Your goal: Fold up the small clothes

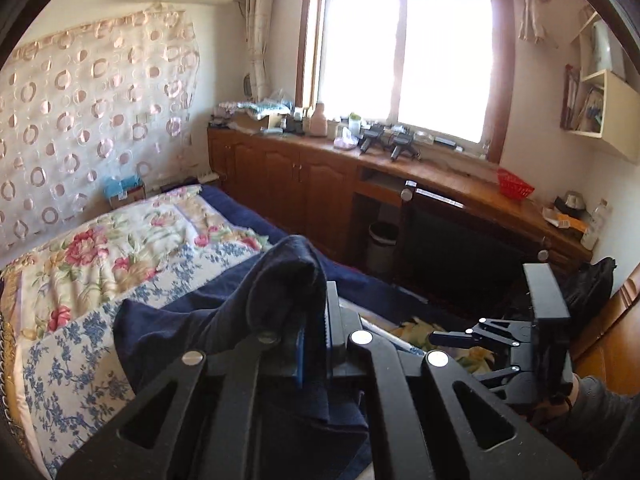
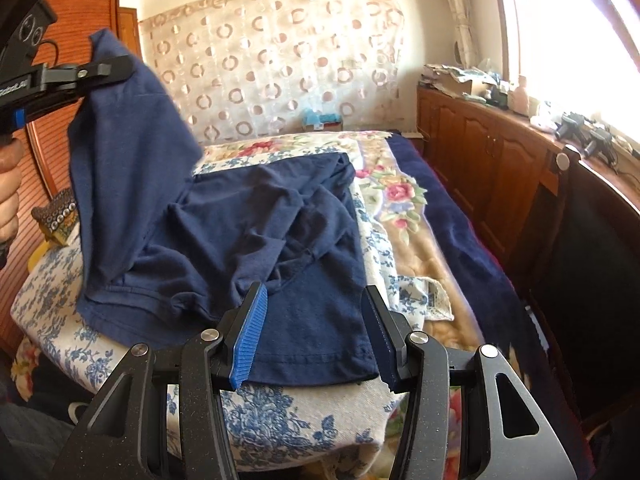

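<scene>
A navy blue garment (image 2: 248,216) lies rumpled on the floral bedcover (image 2: 280,420), its hem nearest the right wrist camera. One part of it is lifted up at the left, where my left gripper (image 2: 120,68) is shut on it. In the left wrist view the same cloth (image 1: 224,320) bunches over and around the shut left gripper (image 1: 316,292). My right gripper (image 2: 314,296) stands open just above the hem, its blue pads on either side and not pressing on the cloth. The right gripper (image 1: 484,304) also shows at the right of the left wrist view.
A bed (image 1: 100,264) with floral quilts and a dark blue blanket (image 2: 452,232) fills the middle. A wooden cabinet (image 1: 288,176) with clutter runs under the window, with a red basket (image 1: 514,185) on it and a white bin (image 1: 382,246) below. A person's hand (image 2: 8,196) is at the left.
</scene>
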